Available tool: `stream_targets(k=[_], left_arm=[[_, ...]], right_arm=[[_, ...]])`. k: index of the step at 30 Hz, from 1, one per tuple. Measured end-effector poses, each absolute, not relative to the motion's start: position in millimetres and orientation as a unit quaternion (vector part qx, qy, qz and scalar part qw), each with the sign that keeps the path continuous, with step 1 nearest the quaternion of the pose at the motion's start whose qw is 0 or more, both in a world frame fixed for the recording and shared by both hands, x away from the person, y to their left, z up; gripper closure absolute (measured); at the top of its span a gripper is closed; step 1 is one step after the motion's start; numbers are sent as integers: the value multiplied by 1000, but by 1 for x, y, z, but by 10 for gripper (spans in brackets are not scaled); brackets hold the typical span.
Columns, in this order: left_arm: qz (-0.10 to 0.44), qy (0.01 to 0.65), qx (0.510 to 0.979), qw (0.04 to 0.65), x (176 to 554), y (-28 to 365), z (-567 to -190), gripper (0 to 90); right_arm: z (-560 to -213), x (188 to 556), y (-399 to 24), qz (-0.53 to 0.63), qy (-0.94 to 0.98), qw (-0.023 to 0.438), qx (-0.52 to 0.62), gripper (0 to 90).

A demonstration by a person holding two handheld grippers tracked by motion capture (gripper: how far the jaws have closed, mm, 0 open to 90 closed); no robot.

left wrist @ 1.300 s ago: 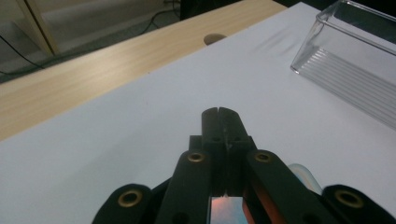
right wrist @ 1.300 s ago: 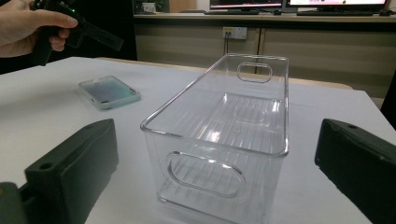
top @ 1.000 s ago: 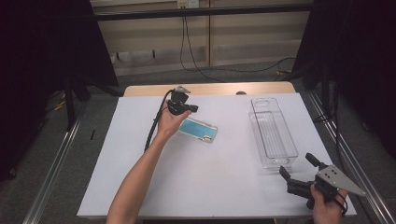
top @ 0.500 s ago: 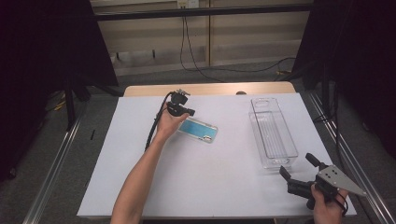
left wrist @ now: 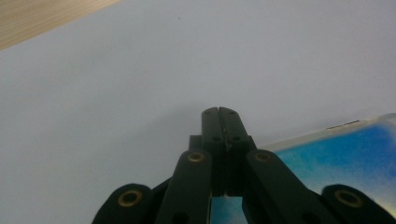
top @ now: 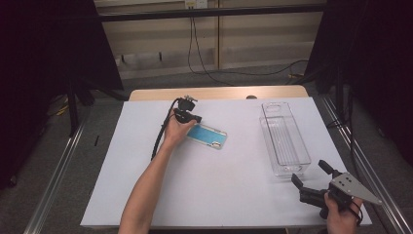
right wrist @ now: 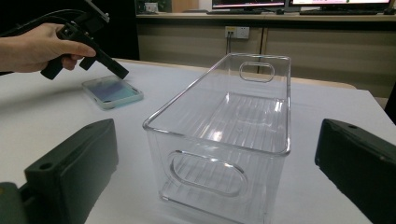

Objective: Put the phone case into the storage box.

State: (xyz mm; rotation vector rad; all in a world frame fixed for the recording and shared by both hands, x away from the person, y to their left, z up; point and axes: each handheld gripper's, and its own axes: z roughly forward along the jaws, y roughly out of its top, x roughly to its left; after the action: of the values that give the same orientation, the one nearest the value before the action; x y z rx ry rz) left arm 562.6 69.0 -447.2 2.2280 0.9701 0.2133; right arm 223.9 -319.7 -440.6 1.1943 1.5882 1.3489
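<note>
— What lies on the white table (top: 204, 185)?

— A phone in a blue case (top: 208, 136), flat and slightly skewed, near the middle. Over to the right sits a clear plastic bin (top: 285, 139), long and narrow, standing lengthwise away from the person.

— And the hands?

— The left gripper (top: 192, 118) sits at the phone's far-left end, its black cable looping down along the forearm. Whether it touches the case, I can't tell from up here. The right gripper (top: 311, 178) rests at the near right corner, jaws spread wide and pointing toward the bin's near end — close, but apart from it.
</note>
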Motion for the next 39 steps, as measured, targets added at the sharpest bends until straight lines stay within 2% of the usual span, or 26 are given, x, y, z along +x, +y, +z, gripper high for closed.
stream_targets(k=[39], left_arm=[[73, 347, 879, 320, 557, 71, -448, 900]], right_arm=[[-440, 223, -319, 524, 616, 365, 462, 0]])
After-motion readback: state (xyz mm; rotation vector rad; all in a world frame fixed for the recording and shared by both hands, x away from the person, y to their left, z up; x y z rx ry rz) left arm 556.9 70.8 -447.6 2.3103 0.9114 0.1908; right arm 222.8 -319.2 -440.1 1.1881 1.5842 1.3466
